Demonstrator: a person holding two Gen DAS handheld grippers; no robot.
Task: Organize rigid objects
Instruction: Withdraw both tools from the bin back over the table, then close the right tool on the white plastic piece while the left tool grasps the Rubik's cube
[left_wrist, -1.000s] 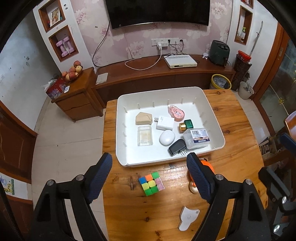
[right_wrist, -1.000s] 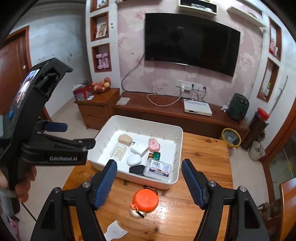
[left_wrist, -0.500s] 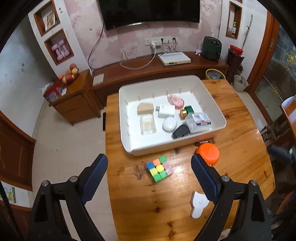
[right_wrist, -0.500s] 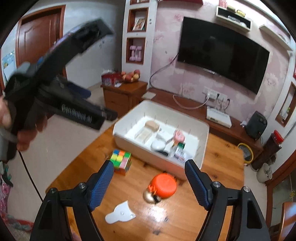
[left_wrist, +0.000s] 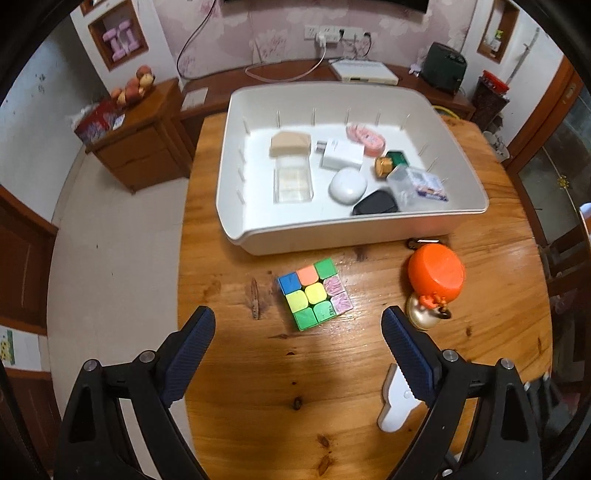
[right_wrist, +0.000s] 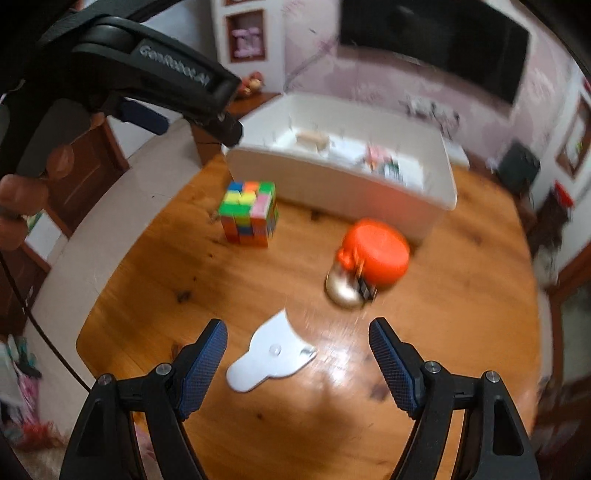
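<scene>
Wooden desk (left_wrist: 229, 387) carries 3 loose items beside the white bin (left_wrist: 354, 230); both grippers, left gripper (left_wrist: 297, 334) and right gripper (right_wrist: 297, 345), gape empty. Next, I judge: straddle the puzzle cube (left_wrist: 314, 293), squeeze.

Black-framed left tongs (left_wrist: 297, 325) and right tongs (right_wrist: 297, 334) carry ribbed blue pads, silver screws and white "GenRobot.AI" lettering.

Both tools angled down — left tool (left_wrist: 298, 325), right tool (right_wrist: 297, 336) — jaws apart, empty
</scene>
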